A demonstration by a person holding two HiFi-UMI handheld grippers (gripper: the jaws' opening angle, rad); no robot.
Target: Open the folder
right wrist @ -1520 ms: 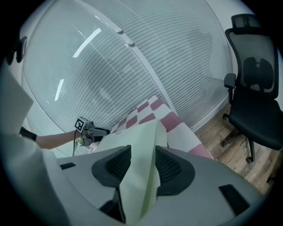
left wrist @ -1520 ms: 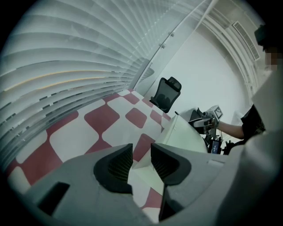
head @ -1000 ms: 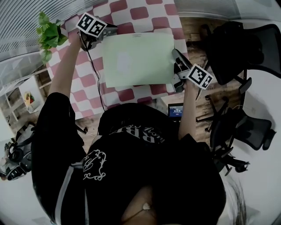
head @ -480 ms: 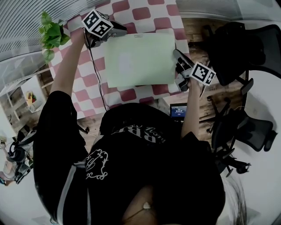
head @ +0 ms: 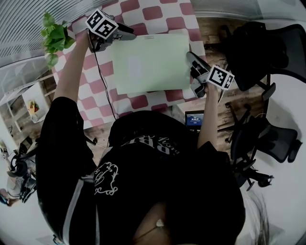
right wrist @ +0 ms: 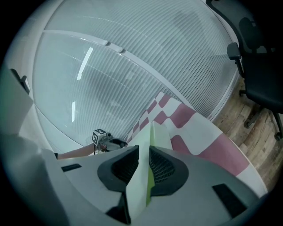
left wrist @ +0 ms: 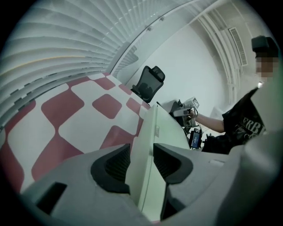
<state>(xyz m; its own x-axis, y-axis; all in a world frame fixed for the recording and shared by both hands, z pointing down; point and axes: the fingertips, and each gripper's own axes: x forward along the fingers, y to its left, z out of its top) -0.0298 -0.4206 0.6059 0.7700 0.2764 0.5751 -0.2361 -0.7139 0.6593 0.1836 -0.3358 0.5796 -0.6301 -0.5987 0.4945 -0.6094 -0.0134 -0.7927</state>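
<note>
A pale green folder [head: 150, 62] lies closed on the red-and-white chequered table [head: 138, 14]. My left gripper [head: 128, 34] is at its far left corner. In the left gripper view the folder's edge [left wrist: 164, 132] runs between the jaws of that gripper [left wrist: 141, 161], which have just been opening and stand apart from it on both sides. My right gripper [head: 193, 64] is at the folder's right edge. The right gripper view shows that gripper [right wrist: 143, 165] shut on the folder's edge [right wrist: 152, 132].
A green plant [head: 55, 38] stands off the table's left corner. Black office chairs [head: 258, 52] [head: 267, 139] crowd the wooden floor on the right. A small lit screen [head: 191, 119] sits below the table's near edge. A black cable [head: 103, 81] crosses the cloth at left.
My left gripper has shifted a little up and to the right at the folder's far left corner. The right gripper has hardly moved and still holds the right edge.
</note>
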